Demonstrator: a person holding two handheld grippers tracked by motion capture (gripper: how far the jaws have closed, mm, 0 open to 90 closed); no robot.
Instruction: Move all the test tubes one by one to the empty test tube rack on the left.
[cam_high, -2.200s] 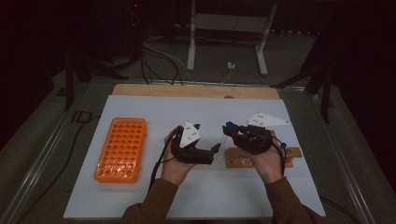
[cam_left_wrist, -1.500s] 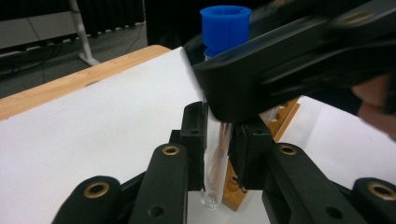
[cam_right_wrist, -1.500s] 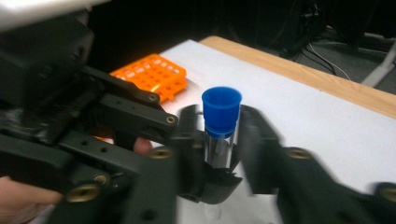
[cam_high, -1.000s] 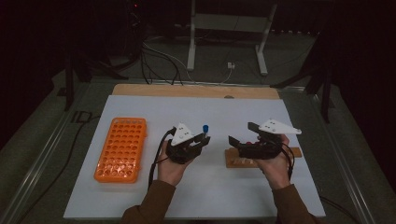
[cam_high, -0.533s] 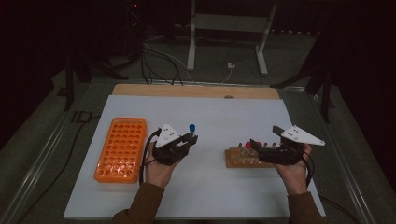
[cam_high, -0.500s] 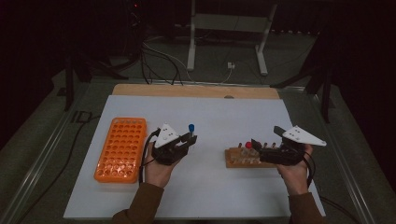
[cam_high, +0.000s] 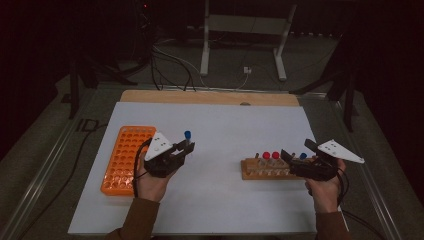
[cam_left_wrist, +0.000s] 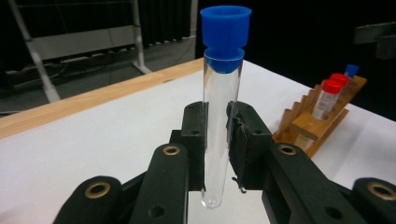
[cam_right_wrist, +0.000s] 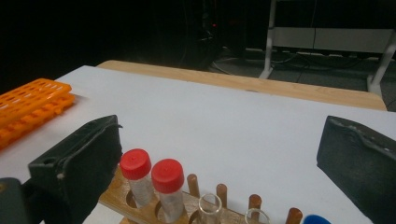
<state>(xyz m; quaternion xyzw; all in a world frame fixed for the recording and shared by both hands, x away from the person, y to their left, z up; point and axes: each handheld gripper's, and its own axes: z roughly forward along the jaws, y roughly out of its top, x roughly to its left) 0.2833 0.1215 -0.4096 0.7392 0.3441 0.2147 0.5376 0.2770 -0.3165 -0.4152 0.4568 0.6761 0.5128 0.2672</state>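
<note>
Currently, in the high view, the left gripper (cam_high: 186, 148) carries a blue-capped tube (cam_high: 187, 136) between the orange rack (cam_high: 122, 160) and the wooden rack (cam_high: 265, 168); transfer appears under way.

Left gripper view: jaws clamp the tube (cam_left_wrist: 223, 93) upright.

Right gripper view: the right gripper (cam_right_wrist: 224, 163) is fully spread, empty, over the wooden rack (cam_right_wrist: 144, 198).

Next move: seat the tube in an orange rack hole.

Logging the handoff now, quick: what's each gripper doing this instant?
Left gripper: closed on the blue-capped tube, held upright.
Right gripper: open, fingers wide, holding nothing, above the wooden rack.
</note>
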